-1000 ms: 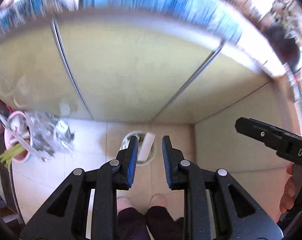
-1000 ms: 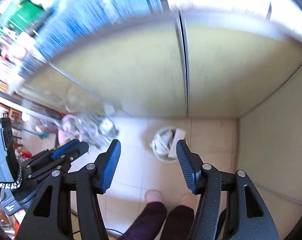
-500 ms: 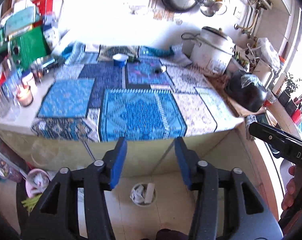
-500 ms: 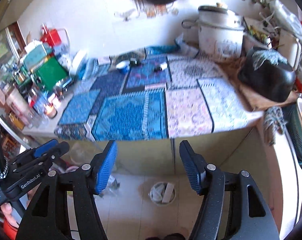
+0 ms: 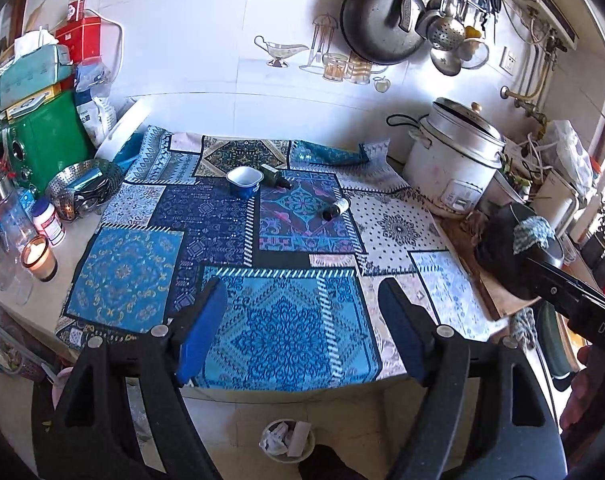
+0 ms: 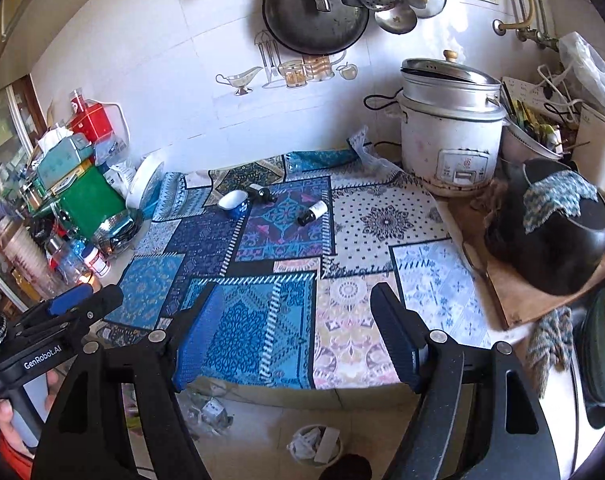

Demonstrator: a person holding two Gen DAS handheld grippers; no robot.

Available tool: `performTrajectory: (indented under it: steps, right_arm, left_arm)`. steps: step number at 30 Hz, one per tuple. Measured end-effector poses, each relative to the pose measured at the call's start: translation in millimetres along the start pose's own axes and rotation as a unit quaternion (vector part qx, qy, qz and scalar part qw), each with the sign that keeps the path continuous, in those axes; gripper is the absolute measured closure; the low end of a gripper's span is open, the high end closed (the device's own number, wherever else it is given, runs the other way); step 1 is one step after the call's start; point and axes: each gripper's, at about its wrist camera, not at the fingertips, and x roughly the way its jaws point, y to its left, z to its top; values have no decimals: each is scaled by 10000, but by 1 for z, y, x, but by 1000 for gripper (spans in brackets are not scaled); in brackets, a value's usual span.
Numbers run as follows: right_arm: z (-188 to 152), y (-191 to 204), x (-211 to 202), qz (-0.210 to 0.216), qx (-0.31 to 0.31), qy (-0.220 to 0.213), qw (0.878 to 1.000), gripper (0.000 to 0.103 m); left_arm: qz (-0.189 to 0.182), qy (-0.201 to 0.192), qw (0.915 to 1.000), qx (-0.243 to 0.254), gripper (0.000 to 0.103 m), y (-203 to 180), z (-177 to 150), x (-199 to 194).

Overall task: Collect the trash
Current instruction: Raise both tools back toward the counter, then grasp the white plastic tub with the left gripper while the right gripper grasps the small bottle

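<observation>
Blue-padded left gripper (image 5: 302,312), right gripper (image 6: 298,312) spread, level above cloth (image 5: 286,320).

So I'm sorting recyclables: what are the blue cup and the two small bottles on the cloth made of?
The blue cup looks like thin glossy plastic, given its white inside and rounded-square rim. The dark bottle lying behind it and the white-capped bottle look like dark glass, possibly plastic; too small to tell.

Open patterned cloth (image 5: 278,320) fronts both grippers; clutter (image 5: 42,152) hems the left, rice cooker (image 5: 454,168) the right.
</observation>
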Motion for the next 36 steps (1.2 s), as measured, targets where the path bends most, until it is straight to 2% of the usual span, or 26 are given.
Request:
performTrajectory:
  steps: [4,8,14,19,25,28,33,36]
  right_arm:
    - [36,-19,34,224,-172,244,9993,30]
    - [57,-33,72,262,-363,372,9983,30]
    - [76,-44,120,423,-161,709,9965,30]
    - [88,-40,160,190,-76,895,9958,30]
    - [95,-29,217,-190,420,1170,9921,30]
    - [95,-23,249,-383,671,1341,9879,30]
    - [93,-22,305,-651,970,1616,9799,30]
    - [90,-24,332,-728,1182,1761,9745,30]
  left_arm:
    - [287,1,9993,-220,26,-2,38,33]
    - [461,-111,9973,-557,23,1,64,63]
    - [838,-3,9934,-784,23,19,97,114]
    - [1057,120,9905,-874,23,52,122,162]
    - [941,374,9928,-634,23,93,146,231]
    - [825,658,9928,-562,31,113,152,271]
    - [548,1200,9893,-627,53,140,152,336]
    - [450,1376,9875,-622,66,147,151,365]
